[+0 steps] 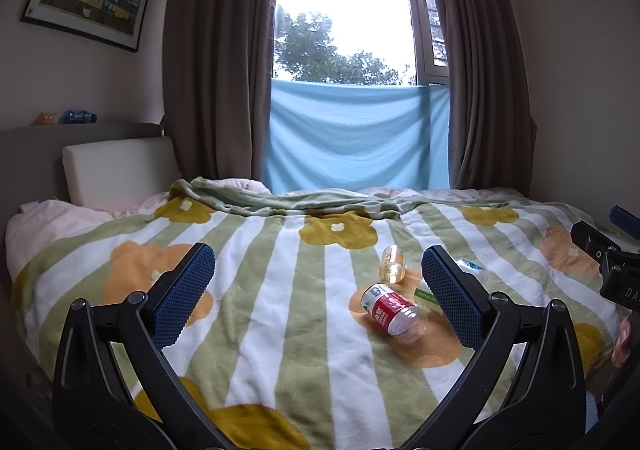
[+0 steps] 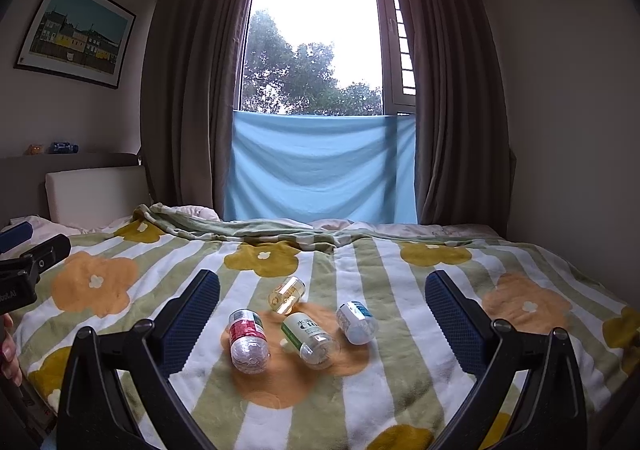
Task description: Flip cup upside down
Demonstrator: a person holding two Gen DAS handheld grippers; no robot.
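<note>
Four small bottles lie on a flowered blanket (image 2: 360, 390) on a bed, the yellowish cup (image 2: 287, 294) farthest back. Both the left hand-held gripper (image 1: 318, 282) and right hand-held gripper (image 2: 322, 306) hover with fingers spread apart, holding nothing

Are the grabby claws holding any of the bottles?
No. The left gripper and right gripper are both open and empty; the bottles lie on the blanket.

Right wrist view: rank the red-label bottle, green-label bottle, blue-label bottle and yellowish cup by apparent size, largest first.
1. Green-label bottle and red-label bottle: alike, and both nearest the camera, so unranked.
2. Blue-label bottle.
3. Yellowish cup, smallest, though also farthest.
</note>
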